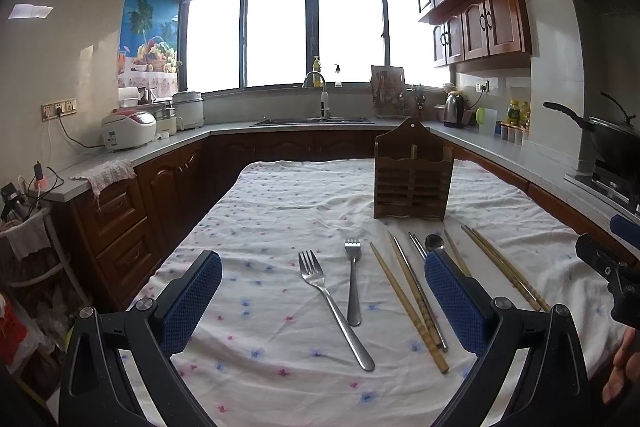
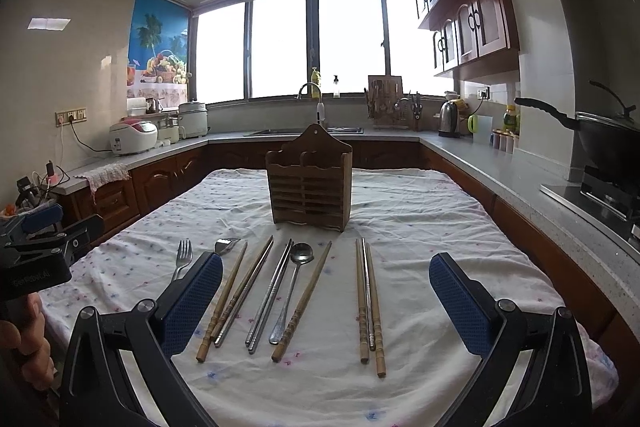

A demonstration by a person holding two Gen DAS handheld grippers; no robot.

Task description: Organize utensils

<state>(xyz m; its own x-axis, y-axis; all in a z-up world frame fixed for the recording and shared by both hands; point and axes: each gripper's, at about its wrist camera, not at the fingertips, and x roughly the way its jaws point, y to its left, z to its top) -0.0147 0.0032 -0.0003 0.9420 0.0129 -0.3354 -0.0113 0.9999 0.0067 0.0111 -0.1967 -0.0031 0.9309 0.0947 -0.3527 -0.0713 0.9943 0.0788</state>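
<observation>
A slatted wooden utensil holder (image 1: 412,179) (image 2: 310,183) stands upright toward the far end of the cloth-covered table (image 1: 280,211) (image 2: 420,211). In front of it lie two steel forks (image 1: 334,303) (image 2: 182,257), a steel spoon (image 2: 294,287) (image 1: 433,242), wooden chopsticks (image 1: 408,311) (image 2: 370,303) and metal chopsticks (image 2: 270,297). My left gripper (image 1: 323,303) hangs open above the forks, holding nothing. My right gripper (image 2: 326,303) hangs open above the chopsticks and spoon, also holding nothing.
Kitchen counters wrap around the table on three sides. A sink (image 1: 316,121) lies at the back, rice cookers (image 1: 128,129) at the left, a kettle (image 2: 450,117) and a wok (image 2: 608,139) on a stove at the right. A hand (image 2: 24,343) shows at the left edge.
</observation>
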